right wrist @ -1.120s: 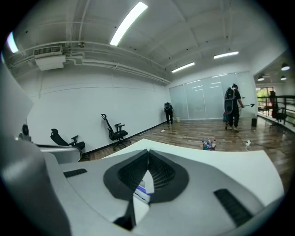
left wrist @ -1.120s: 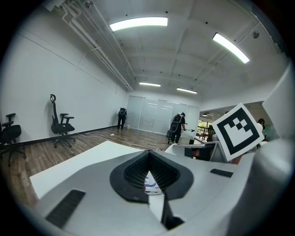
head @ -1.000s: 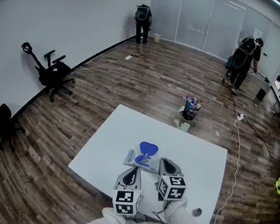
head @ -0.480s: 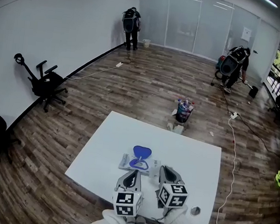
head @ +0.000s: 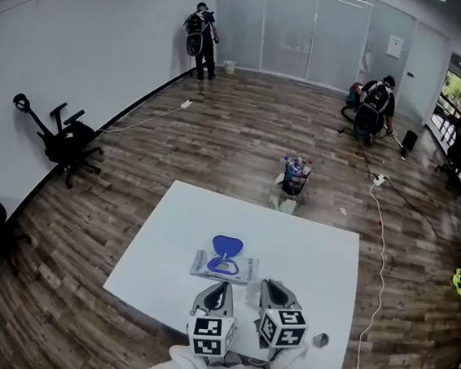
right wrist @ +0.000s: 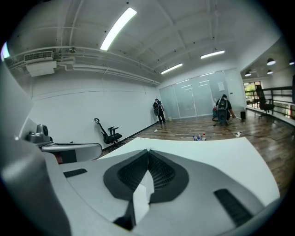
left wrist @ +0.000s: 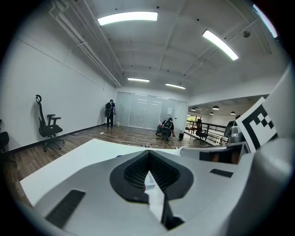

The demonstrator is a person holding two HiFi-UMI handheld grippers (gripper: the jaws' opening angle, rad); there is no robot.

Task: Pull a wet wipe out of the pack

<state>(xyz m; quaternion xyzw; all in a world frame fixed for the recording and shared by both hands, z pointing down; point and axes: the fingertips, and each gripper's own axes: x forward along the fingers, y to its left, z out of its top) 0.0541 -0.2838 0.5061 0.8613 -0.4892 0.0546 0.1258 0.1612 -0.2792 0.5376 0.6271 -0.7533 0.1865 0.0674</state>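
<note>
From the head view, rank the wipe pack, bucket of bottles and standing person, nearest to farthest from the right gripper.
1. wipe pack, on the table just ahead of the right gripper.
2. bucket of bottles, floor beyond the table.
3. standing person, far wall, left.

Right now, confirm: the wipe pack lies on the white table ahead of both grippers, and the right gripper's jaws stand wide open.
Wrong: the right gripper is shut, as the right gripper view shows. The wipe pack does lie on the white table ahead of it and the left gripper.
</note>
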